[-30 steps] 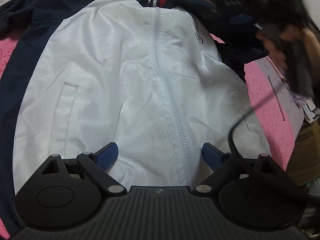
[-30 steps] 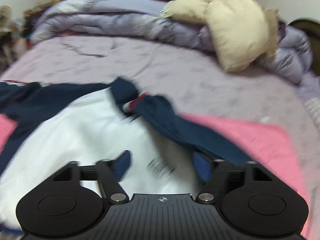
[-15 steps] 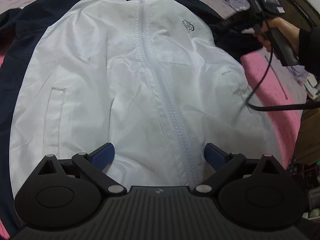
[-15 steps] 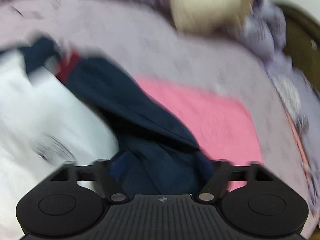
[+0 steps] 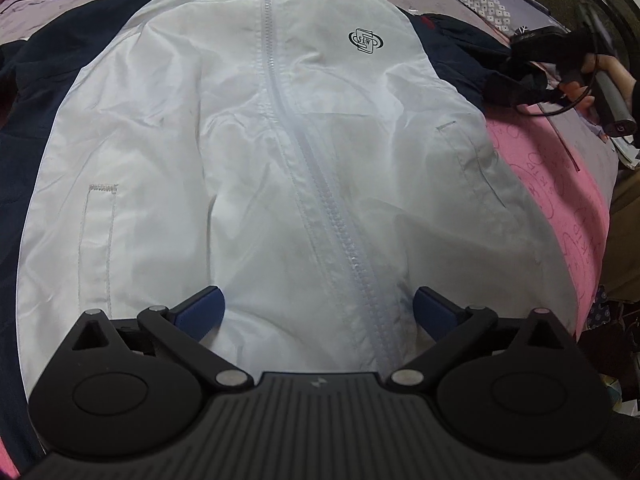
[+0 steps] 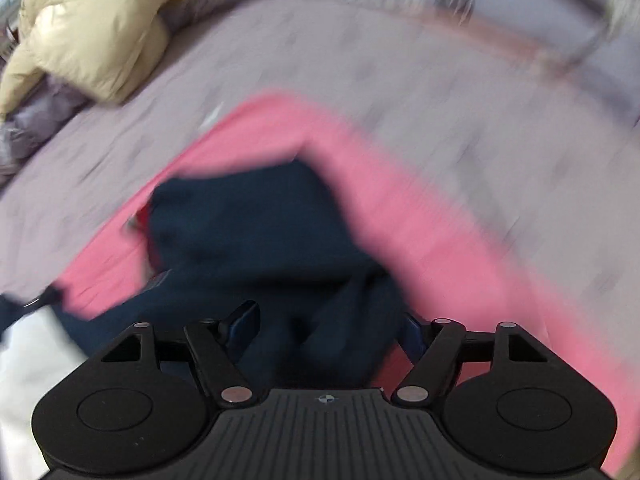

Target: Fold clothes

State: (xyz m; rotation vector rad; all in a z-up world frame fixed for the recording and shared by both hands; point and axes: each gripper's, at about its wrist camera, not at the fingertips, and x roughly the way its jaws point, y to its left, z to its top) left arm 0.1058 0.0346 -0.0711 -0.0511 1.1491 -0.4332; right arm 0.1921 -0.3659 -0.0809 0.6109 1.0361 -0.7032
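A white zip-up jacket with navy sleeves lies flat, front up, on a pink blanket. My left gripper hovers over its hem beside the zipper. Its jaws are opening wide, with only flat cloth beneath and nothing pinched. The navy right sleeve is bunched between the fingers of my right gripper, whose jaws are closing on it, out over the pink blanket. In the left wrist view a hand holds that gripper at the far right, by the sleeve's end. The right wrist view is blurred.
The other navy sleeve spreads out to the left. A cream puffy coat and a rumpled quilt lie at the head of the lilac bedsheet. The bed's edge drops off on the right, past the pink blanket.
My right gripper swept from the jacket's collar out to the right, rolled, and closed around the navy sleeve. The left gripper stayed at the hem and widened slightly.
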